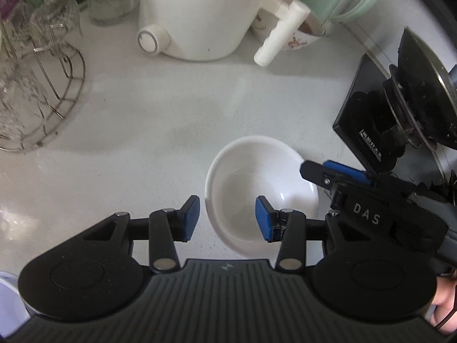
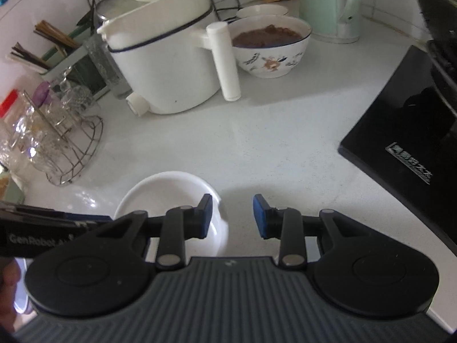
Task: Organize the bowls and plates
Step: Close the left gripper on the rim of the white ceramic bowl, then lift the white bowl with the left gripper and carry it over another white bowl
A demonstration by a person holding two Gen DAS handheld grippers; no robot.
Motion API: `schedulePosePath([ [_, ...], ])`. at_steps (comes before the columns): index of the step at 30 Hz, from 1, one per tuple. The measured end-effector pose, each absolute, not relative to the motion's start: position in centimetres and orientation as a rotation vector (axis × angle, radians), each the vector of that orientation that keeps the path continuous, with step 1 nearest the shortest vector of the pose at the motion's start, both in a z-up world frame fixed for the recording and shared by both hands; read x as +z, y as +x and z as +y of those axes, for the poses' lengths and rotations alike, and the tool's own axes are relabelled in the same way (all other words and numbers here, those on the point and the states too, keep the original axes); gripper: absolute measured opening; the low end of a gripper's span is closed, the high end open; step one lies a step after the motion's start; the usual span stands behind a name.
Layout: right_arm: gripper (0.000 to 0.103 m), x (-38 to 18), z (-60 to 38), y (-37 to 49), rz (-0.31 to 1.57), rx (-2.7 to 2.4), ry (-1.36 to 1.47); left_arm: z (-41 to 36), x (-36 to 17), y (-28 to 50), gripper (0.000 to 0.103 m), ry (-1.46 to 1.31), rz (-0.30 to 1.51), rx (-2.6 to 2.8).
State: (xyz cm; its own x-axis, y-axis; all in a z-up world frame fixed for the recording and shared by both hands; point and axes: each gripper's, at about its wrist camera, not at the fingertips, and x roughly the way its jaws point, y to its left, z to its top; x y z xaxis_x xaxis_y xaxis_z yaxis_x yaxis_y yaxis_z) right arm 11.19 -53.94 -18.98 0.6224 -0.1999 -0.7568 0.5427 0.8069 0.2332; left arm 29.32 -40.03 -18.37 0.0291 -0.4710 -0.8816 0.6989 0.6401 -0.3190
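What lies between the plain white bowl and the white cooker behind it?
Nothing: between the white bowl and the white cooker there is only bare countertop, seen in both wrist views.

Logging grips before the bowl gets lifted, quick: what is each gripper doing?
Left gripper: open, straddling the near rim of the white bowl, not gripping.
Right gripper: open, empty, beside the bowl.
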Motion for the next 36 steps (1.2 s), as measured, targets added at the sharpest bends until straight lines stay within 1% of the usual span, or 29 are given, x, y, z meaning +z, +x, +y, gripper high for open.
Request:
schedulePosePath([
  [7, 0.035, -19.8, -54.7, 11.9, 0.827, -0.423, 0.467, -41.2, -19.3, 29.6, 0.049, 0.225, 1.269, -0.895],
  [11, 0.034, -20.1, -54.9, 12.2, 0.844, -0.400, 0.458, -41.6, -19.9, 30.0, 0.047, 0.210, 1.280, -0.878],
  [13, 0.034, -20.2, -55.1, 12.3, 0.845, -0.392, 0.462, -41.6, -20.1, 30.1, 0.043, 0.213, 1.278, -0.870],
  [14, 0.031, -20.4, -55.1, 12.5, 0.851, -0.384, 0.464, -41.7, -20.2, 30.2, 0.038, 0.215, 1.282, -0.869],
  [16, 0.019, -20.7, -55.0, 12.9, 0.871, -0.352, 0.468, -41.9, -20.2, 30.2, 0.028, 0.232, 1.278, -0.862],
  [17, 0.018, -20.8, -55.0, 13.1, 0.877, -0.343, 0.462, -42.1, -20.2, 30.1, 0.024, 0.241, 1.272, -0.862],
  [18, 0.018, -20.8, -54.9, 13.3, 0.879, -0.336, 0.455, -42.2, -20.1, 30.1, 0.021, 0.247, 1.267, -0.860],
  [20, 0.018, -20.8, -54.9, 13.5, 0.879, -0.338, 0.453, -42.1, -20.2, 30.2, 0.019, 0.238, 1.269, -0.852],
  [24, 0.018, -20.8, -55.2, 13.6, 0.870, -0.327, 0.489, -41.0, -20.3, 31.1, 0.019, 0.142, 1.322, -0.832],
  [33, 0.018, -19.5, -55.0, 13.8, 0.843, -0.291, 0.533, -40.0, -18.0, 31.9, 0.019, 0.104, 1.294, -0.815],
  [36, 0.019, -18.8, -54.9, 13.7, 0.832, -0.279, 0.560, -39.2, -17.0, 32.3, 0.019, 0.051, 1.308, -0.809],
])
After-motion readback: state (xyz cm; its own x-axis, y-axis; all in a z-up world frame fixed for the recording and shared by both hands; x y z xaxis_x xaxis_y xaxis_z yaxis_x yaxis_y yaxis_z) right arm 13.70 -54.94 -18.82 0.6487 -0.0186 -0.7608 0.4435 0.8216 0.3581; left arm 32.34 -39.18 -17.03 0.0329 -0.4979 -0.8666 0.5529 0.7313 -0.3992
